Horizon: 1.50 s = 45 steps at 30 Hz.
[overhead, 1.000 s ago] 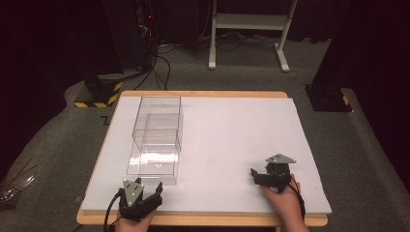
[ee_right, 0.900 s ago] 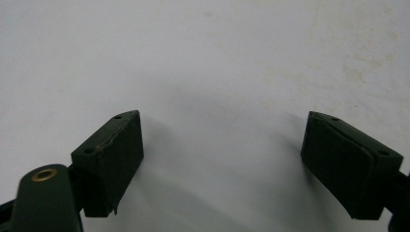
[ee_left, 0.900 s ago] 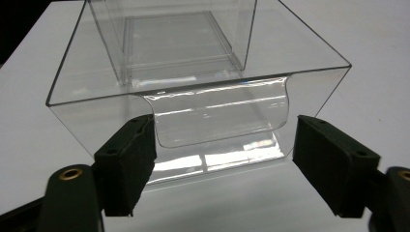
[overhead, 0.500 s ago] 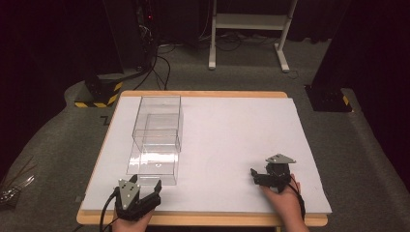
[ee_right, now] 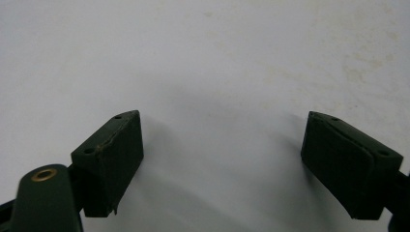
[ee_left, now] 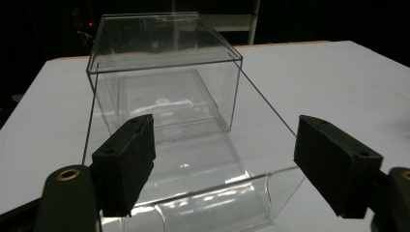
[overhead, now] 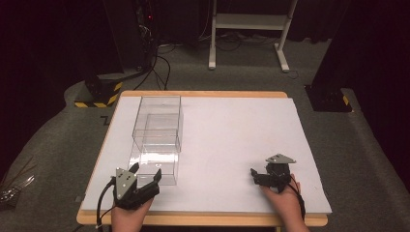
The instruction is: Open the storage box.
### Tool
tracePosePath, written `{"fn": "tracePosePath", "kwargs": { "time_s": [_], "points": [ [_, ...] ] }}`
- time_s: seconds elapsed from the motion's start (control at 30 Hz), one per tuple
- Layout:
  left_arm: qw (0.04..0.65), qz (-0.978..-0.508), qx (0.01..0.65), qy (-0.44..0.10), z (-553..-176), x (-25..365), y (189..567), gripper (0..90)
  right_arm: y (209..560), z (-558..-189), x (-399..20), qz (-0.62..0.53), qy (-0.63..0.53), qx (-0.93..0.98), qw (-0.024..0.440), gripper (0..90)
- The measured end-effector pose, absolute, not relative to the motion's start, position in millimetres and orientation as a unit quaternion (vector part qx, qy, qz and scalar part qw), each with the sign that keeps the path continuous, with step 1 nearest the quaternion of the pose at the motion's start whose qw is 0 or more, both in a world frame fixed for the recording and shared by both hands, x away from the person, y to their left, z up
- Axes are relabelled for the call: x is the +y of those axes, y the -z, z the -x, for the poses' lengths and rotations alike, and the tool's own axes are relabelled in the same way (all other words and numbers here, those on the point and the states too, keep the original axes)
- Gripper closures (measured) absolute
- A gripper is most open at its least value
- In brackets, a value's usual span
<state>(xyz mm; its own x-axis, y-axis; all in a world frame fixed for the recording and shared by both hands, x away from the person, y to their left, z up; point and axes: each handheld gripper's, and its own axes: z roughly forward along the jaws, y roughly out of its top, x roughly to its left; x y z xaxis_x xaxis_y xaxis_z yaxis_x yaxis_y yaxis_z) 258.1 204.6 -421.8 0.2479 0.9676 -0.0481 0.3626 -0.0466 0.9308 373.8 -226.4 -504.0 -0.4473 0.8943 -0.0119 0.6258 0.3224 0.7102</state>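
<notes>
Grippers spread wide and empty: left gripper (overhead: pixel 145 175) just before clear box (overhead: pixel 157 137), right gripper (overhead: pixel 256 175) over white tabletop (overhead: pixel 232 130).

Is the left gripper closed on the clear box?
No, the left gripper has its jaws spread wide, with the clear box ahead of them, ungripped.

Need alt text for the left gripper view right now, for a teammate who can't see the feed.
The left gripper, jaws wide open, faces the near end of a clear plastic box whose clear drawer is pulled out toward the camera, low between the jaws. The box stands on a white table with dark surroundings behind.
</notes>
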Motion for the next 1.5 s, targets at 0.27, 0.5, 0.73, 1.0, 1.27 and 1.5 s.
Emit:
{"fn": "tracePosePath", "kwargs": {
  "time_s": [0.27, 0.5, 0.73, 1.0, 1.27, 1.5],
  "points": [
    [0.476, -0.647, 0.505, -0.316, -276.6, 207.4, 413.3, 24.3, 504.0, -373.9, -226.5, -0.483, -0.325, 0.786, 0.207, 14.9],
    [0.48, -0.644, 0.5, -0.325, -290.2, 216.8, 408.5, 23.1, 504.0, -373.8, -226.5, -0.483, -0.325, 0.786, 0.207, 14.9],
    [0.477, -0.635, 0.503, -0.341, -304.3, 239.0, 405.7, 22.1, 504.0, -373.9, -226.4, -0.483, -0.324, 0.786, 0.207, 14.9],
    [0.459, -0.629, 0.511, -0.364, -316.5, 275.9, 405.3, 23.2, 504.0, -373.8, -226.2, -0.484, -0.323, 0.786, 0.207, 14.8],
    [0.431, -0.619, 0.542, -0.371, -328.4, 311.5, 414.6, 25.5, 504.0, -373.8, -226.3, -0.484, -0.323, 0.786, 0.207, 14.9],
    [0.405, -0.623, 0.564, -0.359, -336.1, 332.6, 434.7, 26.4, 504.0, -373.8, -226.3, -0.484, -0.323, 0.786, 0.207, 14.9]
  ]
}}
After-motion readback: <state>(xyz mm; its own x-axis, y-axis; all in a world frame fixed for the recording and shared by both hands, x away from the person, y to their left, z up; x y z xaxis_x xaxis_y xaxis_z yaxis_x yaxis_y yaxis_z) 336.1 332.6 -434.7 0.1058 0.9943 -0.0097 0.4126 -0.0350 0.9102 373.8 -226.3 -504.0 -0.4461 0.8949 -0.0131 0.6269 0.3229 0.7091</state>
